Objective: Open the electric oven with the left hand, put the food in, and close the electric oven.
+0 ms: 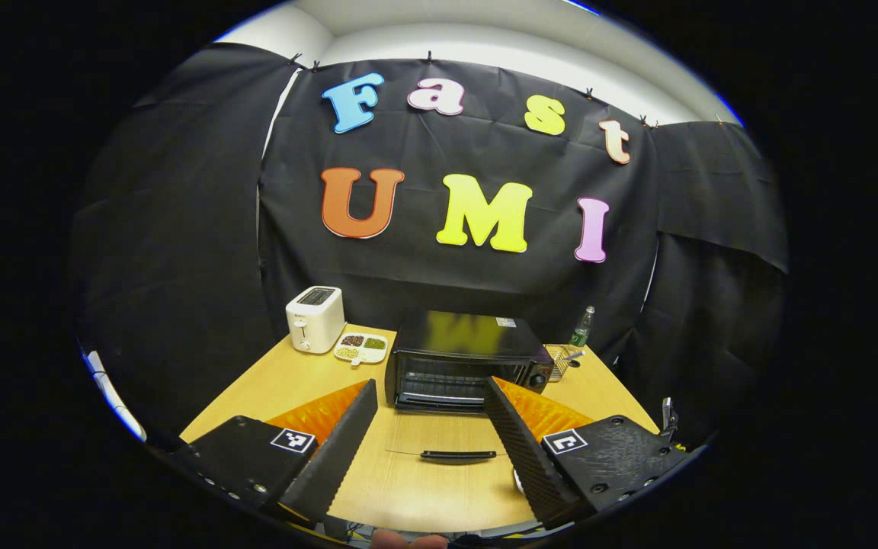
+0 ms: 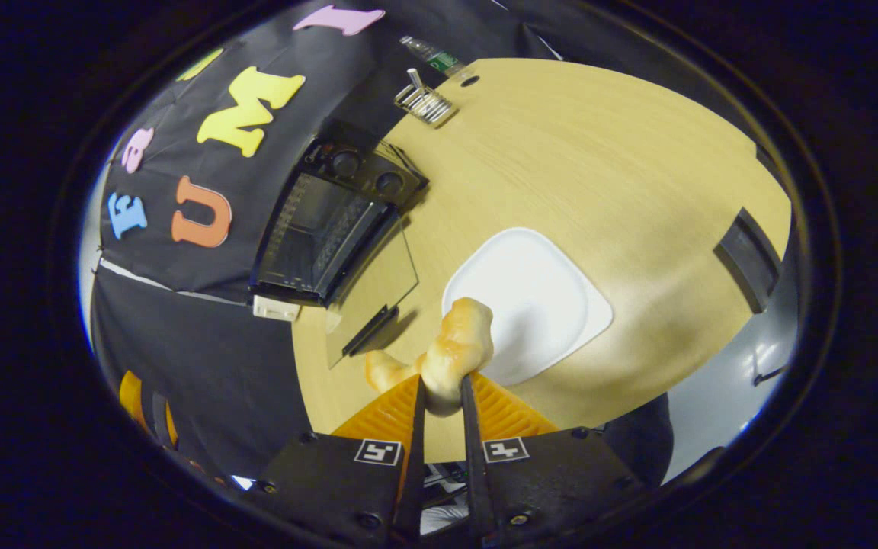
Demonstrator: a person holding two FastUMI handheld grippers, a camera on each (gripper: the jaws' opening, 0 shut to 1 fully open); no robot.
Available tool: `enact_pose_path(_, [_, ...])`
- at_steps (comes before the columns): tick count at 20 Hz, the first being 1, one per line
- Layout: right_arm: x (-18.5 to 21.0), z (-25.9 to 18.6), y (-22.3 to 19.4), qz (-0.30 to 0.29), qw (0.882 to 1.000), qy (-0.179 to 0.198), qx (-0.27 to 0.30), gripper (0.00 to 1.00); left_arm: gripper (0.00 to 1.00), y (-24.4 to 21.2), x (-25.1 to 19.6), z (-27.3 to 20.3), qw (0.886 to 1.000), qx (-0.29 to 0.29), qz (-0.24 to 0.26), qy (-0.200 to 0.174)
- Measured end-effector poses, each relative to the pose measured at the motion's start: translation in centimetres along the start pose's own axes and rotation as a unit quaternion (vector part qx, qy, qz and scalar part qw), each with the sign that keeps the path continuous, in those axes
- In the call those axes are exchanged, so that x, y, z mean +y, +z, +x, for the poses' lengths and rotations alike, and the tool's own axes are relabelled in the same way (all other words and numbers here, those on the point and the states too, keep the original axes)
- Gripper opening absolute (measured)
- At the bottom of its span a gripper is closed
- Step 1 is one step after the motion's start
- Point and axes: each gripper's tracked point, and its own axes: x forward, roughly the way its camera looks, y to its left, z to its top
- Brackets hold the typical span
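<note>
The table [image 1: 271, 389] carries everything, and the electric oven [image 1: 462, 358] sits at its far middle with its glass door [image 2: 374, 286] dropped flat toward the near edge, the door handle [image 1: 458, 456] lying low over the wood. So the opening step looks done, and loading is the step in hand.

The white plate [image 2: 538, 301] stands empty to the right of the door. Just above its near rim, the right gripper [image 2: 443, 396] is clenched on the food [image 2: 454, 347] — a golden, croissant-like pastry, though the fisheye smears its shape too much to be sure. The fingers pinch only its lower end, leaving most of it sticking out ahead unsupported.

That is the main risk: soft pastry held by one tip could sag, tear or slip free on the way across. The open door also lies between plate and cavity, nearly invisible — a low approach could clip its edge or handle.

The left gripper [image 1: 427, 427] hovers wide open and empty, facing the oven front, near enough that both grippers could crowd the doorway.
</note>
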Motion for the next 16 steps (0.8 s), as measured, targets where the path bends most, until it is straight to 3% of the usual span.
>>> enact_pose_path(7, [10.0, 6.5, 1.7, 0.012, 0.996, 0.075, -0.045, 0.24, 0.93, 0.6, 4.7, -3.5, 1.0, -0.003, 0.017, 0.015])
enact_pose_path(16, [16.2, 17.1, 8.7, 0.102, 0.981, 0.111, -0.123, 0.24, 0.93, -0.7, 10.7, -5.8, 0.998, 0.023, 0.035, 0.052])
